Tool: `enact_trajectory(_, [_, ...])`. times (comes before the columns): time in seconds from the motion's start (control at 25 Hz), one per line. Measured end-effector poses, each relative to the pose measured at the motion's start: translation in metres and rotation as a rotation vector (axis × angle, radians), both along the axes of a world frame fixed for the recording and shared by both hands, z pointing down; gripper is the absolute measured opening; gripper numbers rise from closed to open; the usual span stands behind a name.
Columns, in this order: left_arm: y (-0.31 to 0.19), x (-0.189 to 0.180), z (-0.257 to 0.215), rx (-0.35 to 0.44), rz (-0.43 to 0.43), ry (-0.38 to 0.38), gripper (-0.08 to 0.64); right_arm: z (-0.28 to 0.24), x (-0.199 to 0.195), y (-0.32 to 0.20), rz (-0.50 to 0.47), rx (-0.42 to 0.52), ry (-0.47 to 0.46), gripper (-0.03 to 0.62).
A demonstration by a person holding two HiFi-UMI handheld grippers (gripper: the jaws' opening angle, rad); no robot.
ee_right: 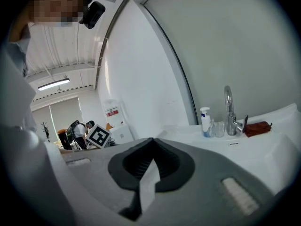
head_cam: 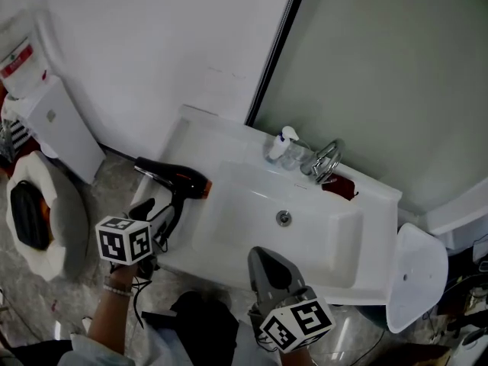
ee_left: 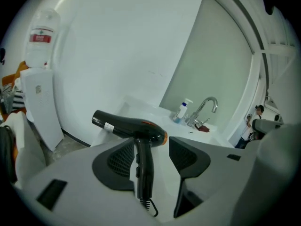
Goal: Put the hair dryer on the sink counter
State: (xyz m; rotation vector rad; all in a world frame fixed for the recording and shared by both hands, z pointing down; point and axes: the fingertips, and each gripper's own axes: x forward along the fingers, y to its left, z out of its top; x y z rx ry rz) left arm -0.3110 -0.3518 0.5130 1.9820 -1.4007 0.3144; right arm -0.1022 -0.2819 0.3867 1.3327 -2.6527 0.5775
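The black hair dryer (head_cam: 175, 180) with an orange ring lies on the left end of the white sink counter (head_cam: 221, 132). Its handle points toward the front edge. My left gripper (head_cam: 155, 218) is at that handle and open. In the left gripper view the hair dryer (ee_left: 129, 126) has its handle between the jaws of the left gripper (ee_left: 150, 161), close to the left jaw, with a clear gap to the right jaw. My right gripper (head_cam: 263, 264) hovers at the basin's front rim. In its own view the right gripper (ee_right: 149, 164) is shut and holds nothing.
A chrome faucet (head_cam: 326, 161), a soap bottle (head_cam: 279, 145) and a dark red item (head_cam: 339, 187) stand behind the basin (head_cam: 282, 218). A white cabinet (head_cam: 65, 128) and a round white seat with a black object (head_cam: 34, 212) are at the left. A white oval lid (head_cam: 415, 277) leans at the right.
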Motion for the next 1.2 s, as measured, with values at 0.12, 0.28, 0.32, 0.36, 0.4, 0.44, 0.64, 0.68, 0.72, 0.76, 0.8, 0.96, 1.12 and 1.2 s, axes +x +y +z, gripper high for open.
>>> enact_trajectory(0.12, [0.007,-0.004,-0.024,0.064,-0.033,-0.004,0.191,-0.006,0.000,-0.002,-0.001,0.016,-0.007,-0.002])
enact_trajectory(0.28, [0.022,-0.003,-0.060,0.171,-0.057,-0.031,0.106,-0.009,0.002,0.000,-0.009,0.023,-0.007,-0.002])
enact_trajectory(0.32, [0.025,-0.001,-0.069,0.197,-0.058,-0.036,0.101,-0.009,0.002,0.001,-0.016,0.025,-0.004,-0.003])
enact_trajectory(0.36, [0.027,0.001,-0.078,0.221,-0.058,-0.036,0.090,-0.010,0.001,0.001,-0.023,0.027,-0.002,-0.002])
enact_trajectory(0.4, [0.029,0.004,-0.086,0.242,-0.056,-0.034,0.083,-0.010,0.001,0.002,-0.028,0.029,-0.002,-0.002])
enact_trajectory(0.44, [0.031,0.007,-0.094,0.262,-0.054,-0.029,0.076,-0.011,0.002,0.004,-0.031,0.032,-0.004,-0.002])
enact_trajectory(0.64, [0.043,0.027,-0.123,0.335,-0.037,-0.005,0.026,-0.017,0.006,0.007,-0.043,0.047,-0.014,-0.002])
enact_trajectory(0.68, [0.046,0.030,-0.128,0.347,-0.036,0.000,0.015,-0.018,0.008,0.007,-0.045,0.050,-0.016,-0.002])
enact_trajectory(0.72, [0.049,0.034,-0.133,0.357,-0.037,0.008,0.008,-0.020,0.009,0.008,-0.045,0.054,-0.018,-0.003])
enact_trajectory(0.76, [0.052,0.037,-0.137,0.367,-0.039,0.019,0.006,-0.021,0.011,0.008,-0.045,0.058,-0.021,-0.002])
enact_trajectory(0.8, [0.055,0.041,-0.140,0.376,-0.042,0.035,0.006,-0.023,0.013,0.009,-0.046,0.062,-0.024,-0.002])
enact_trajectory(0.96, [0.067,0.056,-0.152,0.398,-0.053,0.068,0.005,-0.028,0.021,0.012,-0.055,0.072,-0.035,-0.003])
enact_trajectory(1.12, [0.078,0.076,-0.158,0.410,-0.046,0.054,0.005,-0.031,0.034,0.015,-0.068,0.081,-0.043,-0.002])
enact_trajectory(1.2, [0.084,0.089,-0.160,0.419,-0.029,0.027,0.005,-0.031,0.042,0.019,-0.076,0.082,-0.046,-0.002])
